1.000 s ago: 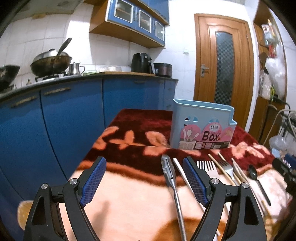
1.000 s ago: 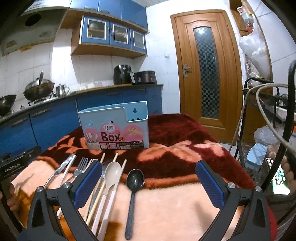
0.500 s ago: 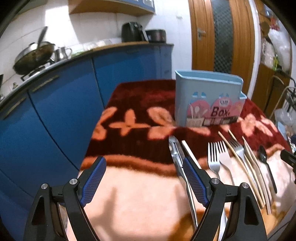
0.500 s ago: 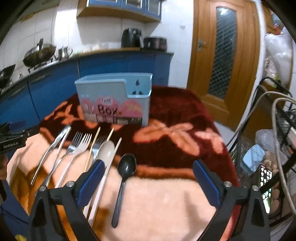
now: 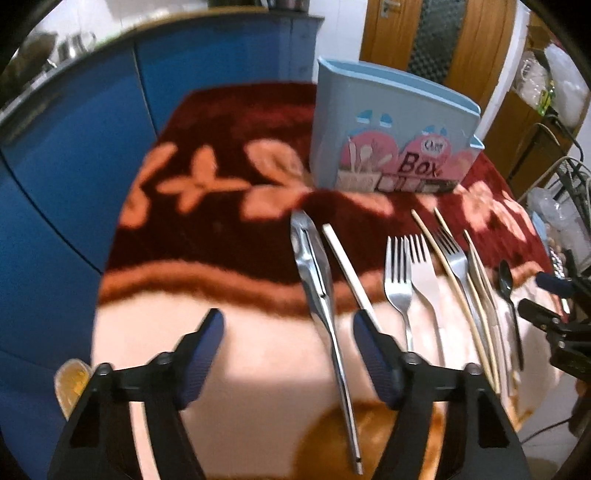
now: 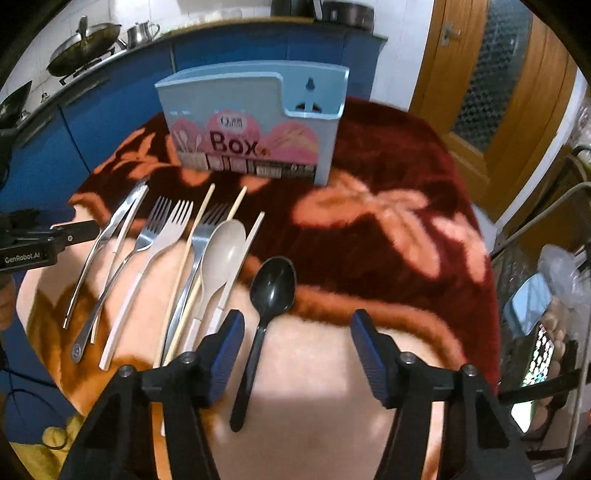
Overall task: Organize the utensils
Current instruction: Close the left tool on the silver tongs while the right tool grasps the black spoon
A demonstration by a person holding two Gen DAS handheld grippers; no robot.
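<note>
Black spoon (image 6: 266,325): light, stiff, slick plastic; grasp handle at 6 o'clock. Right gripper (image 6: 297,345), left gripper (image 5: 288,350) closing, still apart, empty.

both wrist cams tilt down, close; share utensil box (image 5: 391,129) (image 6: 255,122), cutlery row.

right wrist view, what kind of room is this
Most likely a home kitchen: a wok and a metal kettle stand on the counter above blue cabinets, and cutlery lies by a utensil box on a blanket-covered table.
</note>
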